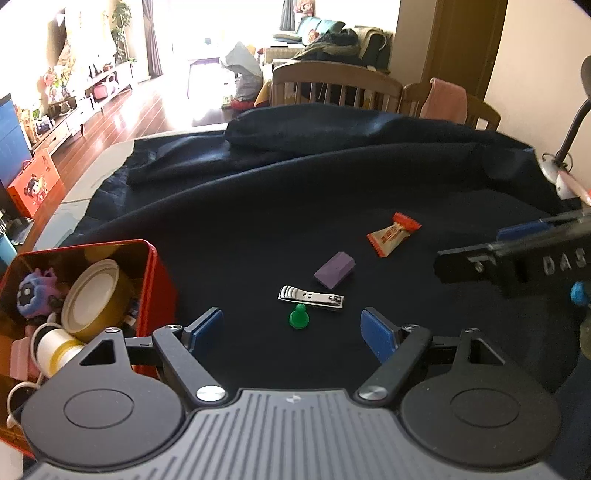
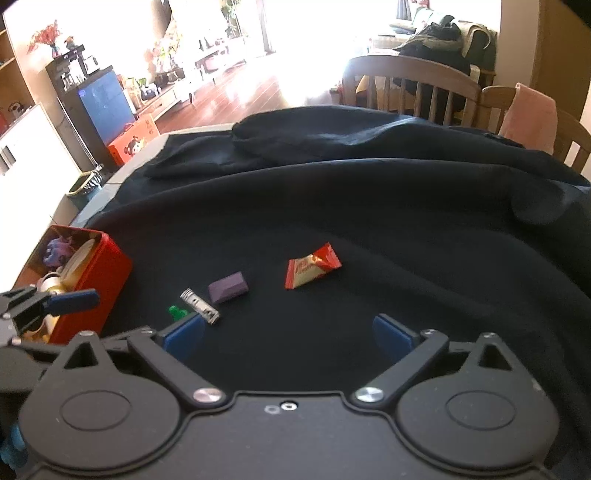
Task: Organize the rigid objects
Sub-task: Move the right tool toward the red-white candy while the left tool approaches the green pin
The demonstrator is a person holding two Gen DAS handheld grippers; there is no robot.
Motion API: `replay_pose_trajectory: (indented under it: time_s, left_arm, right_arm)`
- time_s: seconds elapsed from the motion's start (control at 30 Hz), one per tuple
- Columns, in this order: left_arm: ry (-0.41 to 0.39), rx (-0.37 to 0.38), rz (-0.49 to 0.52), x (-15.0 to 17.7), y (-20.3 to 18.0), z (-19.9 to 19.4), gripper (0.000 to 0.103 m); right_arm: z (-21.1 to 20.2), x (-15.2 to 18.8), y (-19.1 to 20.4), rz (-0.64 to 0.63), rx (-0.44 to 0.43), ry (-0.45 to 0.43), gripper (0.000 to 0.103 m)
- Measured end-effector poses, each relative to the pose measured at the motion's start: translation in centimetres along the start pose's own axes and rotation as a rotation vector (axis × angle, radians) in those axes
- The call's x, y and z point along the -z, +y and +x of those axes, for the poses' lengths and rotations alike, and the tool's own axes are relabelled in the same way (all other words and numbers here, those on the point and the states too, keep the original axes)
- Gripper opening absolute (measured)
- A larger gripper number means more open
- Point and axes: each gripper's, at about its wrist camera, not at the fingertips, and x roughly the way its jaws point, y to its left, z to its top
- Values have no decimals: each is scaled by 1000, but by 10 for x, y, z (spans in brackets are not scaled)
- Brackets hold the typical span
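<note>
Left gripper: black linkage arms showing silver pivot screws, blue pads capping the fingers, two round black discs flanking a grey ribbed housing.

Right gripper: matching black arms, silver screws and blue pads, its housing showing smooth black with two small fasteners; white "DAS" lettering is showing on its side in the left view.

Beyond the fingers, a dark cloth covered the worktop. Wooden chairs stood at its far edge, one draped with a pink towel. Strong daylight washed over the reddish wood floor and a sofa farther back.
</note>
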Motion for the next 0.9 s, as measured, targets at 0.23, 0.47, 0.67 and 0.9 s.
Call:
replay_pose_trajectory:
  time_s: [0.23, 0.47, 0.67, 0.9]
  left_arm:
    - [37, -16, -13, -2, 3, 29, 81]
    - [66, -26, -24, 0, 10, 50, 81]
    - [65, -18, -7, 1, 8, 57, 81]
    - [46, -17, 41, 4, 2, 60, 57]
  right_arm:
    - [39, -15, -4, -13, 21, 40, 93]
    - [66, -22, -10, -7, 19, 75, 85]
    - [80, -26, -14, 0, 15, 93, 75]
    - [91, -31, -15, -29, 40, 94, 65]
